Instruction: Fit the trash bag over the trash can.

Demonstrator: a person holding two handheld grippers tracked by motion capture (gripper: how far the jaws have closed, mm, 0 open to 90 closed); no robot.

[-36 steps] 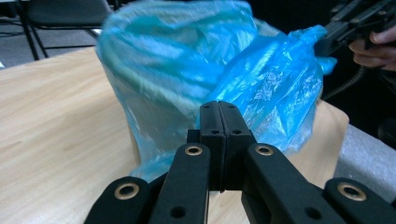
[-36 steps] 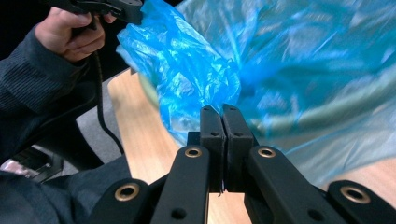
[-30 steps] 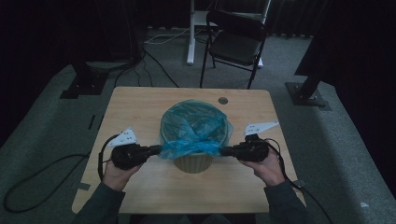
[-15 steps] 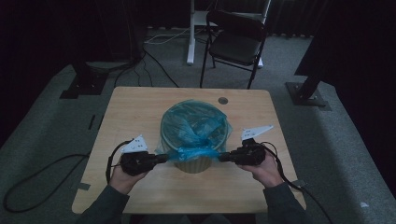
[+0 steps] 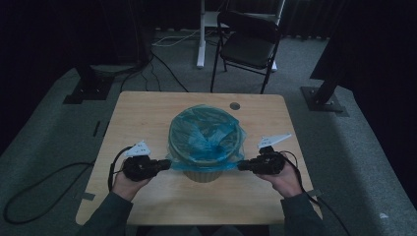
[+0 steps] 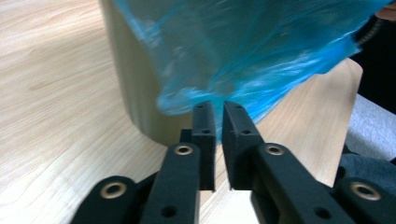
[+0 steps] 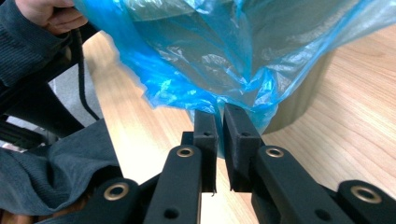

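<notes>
A beige round bin [image 5: 204,175] stands mid-table with a blue plastic bag [image 5: 206,135] lining it, the hem folded down over the rim. My left gripper [image 5: 169,164] is at the bin's left side and my right gripper [image 5: 240,167] at its right, both low by the wall. In the left gripper view the jaws [image 6: 218,105] have just been opening; a narrow gap shows, and the bag hem [image 6: 243,46] hangs at the tips, unpinched, in front of the bin wall [image 6: 135,93]. The right gripper [image 7: 218,110] has likewise just been opening, with the bag's edge [image 7: 210,46] loose at its tips.
The wooden table [image 5: 147,113] has a small hole [image 5: 235,105] near its far edge. Behind it stand a black folding chair [image 5: 248,46] and a white post [image 5: 200,34]. Stand bases [image 5: 91,83] [image 5: 324,96] and a cable [image 5: 44,182] lie on the floor.
Both grippers have come down along the bin's sides, drawing the bag hem lower over the rim. Their jaws have parted a little.
</notes>
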